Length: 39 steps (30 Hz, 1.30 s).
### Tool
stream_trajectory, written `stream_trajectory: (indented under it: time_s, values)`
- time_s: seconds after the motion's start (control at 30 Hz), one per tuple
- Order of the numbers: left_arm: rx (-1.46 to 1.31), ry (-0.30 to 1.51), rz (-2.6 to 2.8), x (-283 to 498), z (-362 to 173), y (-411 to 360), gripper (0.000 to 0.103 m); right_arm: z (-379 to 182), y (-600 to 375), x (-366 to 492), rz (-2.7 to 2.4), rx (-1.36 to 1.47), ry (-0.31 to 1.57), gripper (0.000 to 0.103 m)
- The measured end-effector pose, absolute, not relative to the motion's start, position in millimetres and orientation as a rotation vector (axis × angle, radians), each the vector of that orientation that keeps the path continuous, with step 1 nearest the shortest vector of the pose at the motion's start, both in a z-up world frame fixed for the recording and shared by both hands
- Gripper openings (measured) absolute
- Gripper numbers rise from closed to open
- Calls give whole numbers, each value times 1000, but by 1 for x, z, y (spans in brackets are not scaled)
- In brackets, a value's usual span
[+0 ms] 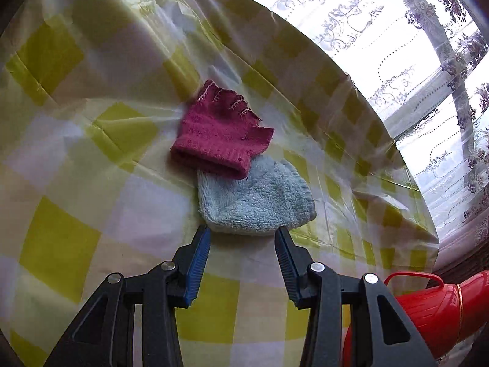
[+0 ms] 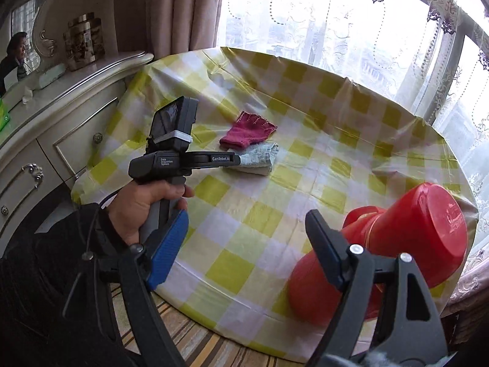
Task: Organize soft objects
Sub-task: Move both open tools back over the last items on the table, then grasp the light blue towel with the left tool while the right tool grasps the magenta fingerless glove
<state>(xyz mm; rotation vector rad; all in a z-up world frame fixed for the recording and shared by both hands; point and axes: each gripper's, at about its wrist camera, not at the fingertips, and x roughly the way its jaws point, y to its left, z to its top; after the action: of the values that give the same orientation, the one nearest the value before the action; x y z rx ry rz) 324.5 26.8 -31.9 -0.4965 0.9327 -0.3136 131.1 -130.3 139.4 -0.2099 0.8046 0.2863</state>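
A light blue folded towel [image 1: 255, 200] lies on the checked tablecloth, with a magenta fingerless glove [image 1: 221, 130] overlapping its far edge. My left gripper [image 1: 243, 234] is open and empty, its fingertips just short of the towel's near edge, one on each side. In the right wrist view the left gripper's body reaches to the towel [image 2: 259, 157] and the glove [image 2: 249, 133] lies behind it. My right gripper [image 2: 247, 220] is open and empty, held above the table's near edge, far from the cloths.
A red plastic jug [image 2: 382, 244] lies on its side on the table [image 2: 336, 165] at the right; it also shows in the left wrist view [image 1: 437, 309]. A white dresser [image 2: 61, 128] stands left of the table. Lace curtains [image 2: 336, 30] hang behind.
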Motion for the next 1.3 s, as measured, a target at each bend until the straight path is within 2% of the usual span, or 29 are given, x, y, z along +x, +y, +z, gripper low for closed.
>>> stream_trajectory:
  time_s: [0.07, 0.17, 0.43, 0.47, 0.5, 0.6, 0.67, 0.97, 1.3]
  values:
    - [-488, 937, -318, 334, -36, 25, 46, 141, -125, 151, 266, -196, 799, 81]
    - [-461, 934, -315, 346, -38, 21, 55, 142, -123, 178, 224, -173, 796, 81]
    - [-268, 922, -329, 359, -39, -6, 56, 135, -122, 240, 105, -114, 781, 81]
    - [-232, 919, -327, 359, -39, -10, 53, 133, -122, 247, 94, -111, 783, 81]
    - [-198, 915, -328, 358, -40, -14, 44, 130, -122, 253, 84, -111, 786, 81]
    - [-184, 915, -363, 355, -41, -17, 27, 120, -123, 270, 60, -95, 797, 81]
    - [-176, 915, -382, 354, -40, -18, 24, 112, -124, 282, 39, -83, 810, 81]
    - [-315, 986, -466, 327, -41, 15, 22, 71, -121, 326, 27, -14, 884, 81]
    - [-379, 1021, -496, 266, -43, 35, 22, 6, -77, 348, 153, -17, 1075, 81]
